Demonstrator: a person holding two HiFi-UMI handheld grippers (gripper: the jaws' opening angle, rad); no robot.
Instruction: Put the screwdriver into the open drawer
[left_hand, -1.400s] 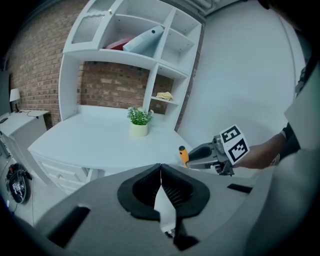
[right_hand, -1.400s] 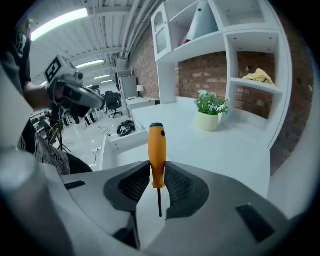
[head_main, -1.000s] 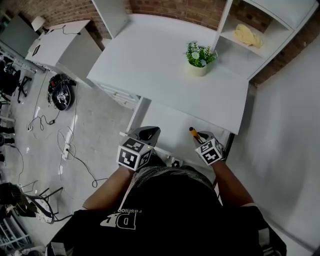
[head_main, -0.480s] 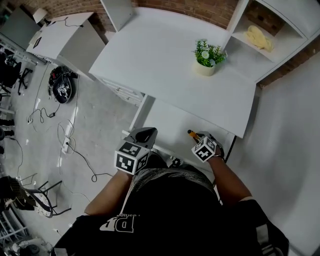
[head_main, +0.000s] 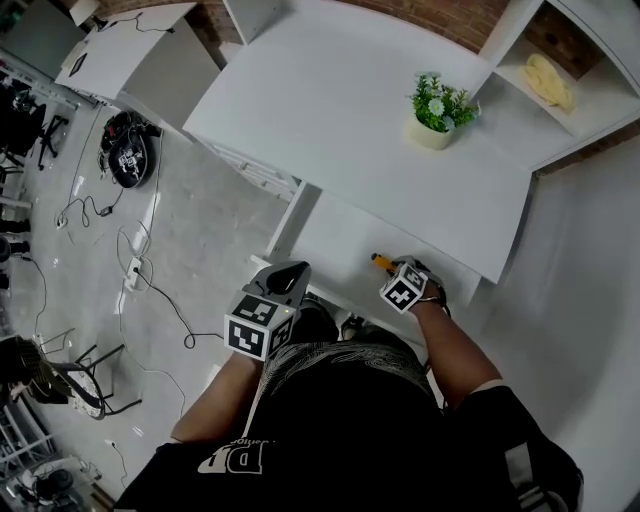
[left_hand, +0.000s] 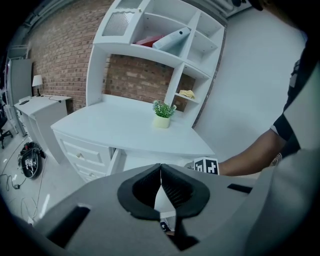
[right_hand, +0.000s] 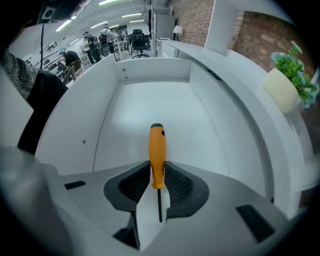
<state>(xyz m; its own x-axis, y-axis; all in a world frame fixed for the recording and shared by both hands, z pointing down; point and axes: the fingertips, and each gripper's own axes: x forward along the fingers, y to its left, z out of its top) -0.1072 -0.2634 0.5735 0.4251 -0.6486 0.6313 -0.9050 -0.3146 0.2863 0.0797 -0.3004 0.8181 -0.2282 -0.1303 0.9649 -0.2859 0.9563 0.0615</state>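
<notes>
The slim screwdriver (right_hand: 157, 155), with a smooth orange plastic handle on a thin dark metal shaft, should be light and rigid, and I judge it sturdy enough to be set down without fuss. The smooth handle could swivel or slide in a loose pinch, so the best place to hold it is low on the handle, next to the shaft. My right claw (right_hand: 157, 167) grips it there, pads pressed on both sides, with the handle end pointing out over the bare floor of the open white drawer (right_hand: 165, 107) under the worktop. My left claw (left_hand: 160, 170) is closed on nothing, by the drawer's front corner.
</notes>
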